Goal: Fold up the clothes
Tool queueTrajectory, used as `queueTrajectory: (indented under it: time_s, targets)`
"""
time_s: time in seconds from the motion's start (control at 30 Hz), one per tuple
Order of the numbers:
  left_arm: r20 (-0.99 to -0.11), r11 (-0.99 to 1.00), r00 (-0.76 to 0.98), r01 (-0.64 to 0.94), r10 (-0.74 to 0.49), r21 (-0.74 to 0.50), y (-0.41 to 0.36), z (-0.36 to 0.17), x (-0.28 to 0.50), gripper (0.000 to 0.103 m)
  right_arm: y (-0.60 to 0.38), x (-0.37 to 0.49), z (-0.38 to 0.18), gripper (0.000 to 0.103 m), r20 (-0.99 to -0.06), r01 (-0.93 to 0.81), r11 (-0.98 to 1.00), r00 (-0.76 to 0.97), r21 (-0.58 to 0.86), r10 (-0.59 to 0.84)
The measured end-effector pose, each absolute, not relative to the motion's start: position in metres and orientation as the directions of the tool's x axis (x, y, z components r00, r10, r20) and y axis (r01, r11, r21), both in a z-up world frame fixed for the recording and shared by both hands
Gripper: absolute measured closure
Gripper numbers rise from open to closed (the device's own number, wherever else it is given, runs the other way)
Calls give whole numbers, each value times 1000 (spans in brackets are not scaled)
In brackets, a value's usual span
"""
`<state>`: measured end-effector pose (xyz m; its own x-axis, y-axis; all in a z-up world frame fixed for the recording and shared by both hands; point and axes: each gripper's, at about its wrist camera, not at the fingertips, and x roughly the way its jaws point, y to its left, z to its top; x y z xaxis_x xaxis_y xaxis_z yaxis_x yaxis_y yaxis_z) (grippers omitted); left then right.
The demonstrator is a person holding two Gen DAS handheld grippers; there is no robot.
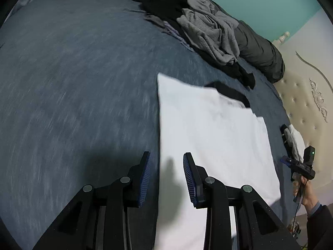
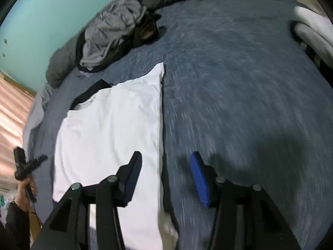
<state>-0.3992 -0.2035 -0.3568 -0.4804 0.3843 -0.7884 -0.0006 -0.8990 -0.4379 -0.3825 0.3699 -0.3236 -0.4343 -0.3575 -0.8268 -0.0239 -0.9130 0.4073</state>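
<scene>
A white shirt [image 1: 208,135] [image 2: 108,129] with a black collar lies flat on the blue-grey bed cover, folded into a long rectangle. My left gripper [image 1: 167,155] hovers over the shirt's near left edge, open, with only cloth and shadow beneath its blue pads. My right gripper [image 2: 166,154] hangs above the shirt's near right edge, also open and holding nothing. Each wrist view shows the other gripper in a person's hand [image 1: 306,191] [image 2: 25,189] at the far side of the shirt.
A heap of grey and black clothes [image 1: 208,27] [image 2: 112,29] lies at the back against a dark bolster [image 1: 260,50]. Folded light items [image 2: 312,27] sit near a tufted headboard [image 1: 308,108]. A teal wall rises behind. Bare bed cover [image 1: 72,83] spreads wide beside the shirt.
</scene>
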Motion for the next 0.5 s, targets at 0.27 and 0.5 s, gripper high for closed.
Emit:
queueTrajectory:
  time_s: [0.27,0.5]
  targets:
    - [-803,-923,-500,19,325,-385,-192,-379,-470,53,360,-454,-331,47,-794,-25,-923,-519,384,-316]
    - [-777,-919,-522,-32,351,-394,-190,-398,-494,53,357,-504,-349,47,-809,-5,-947,-521,322,-273]
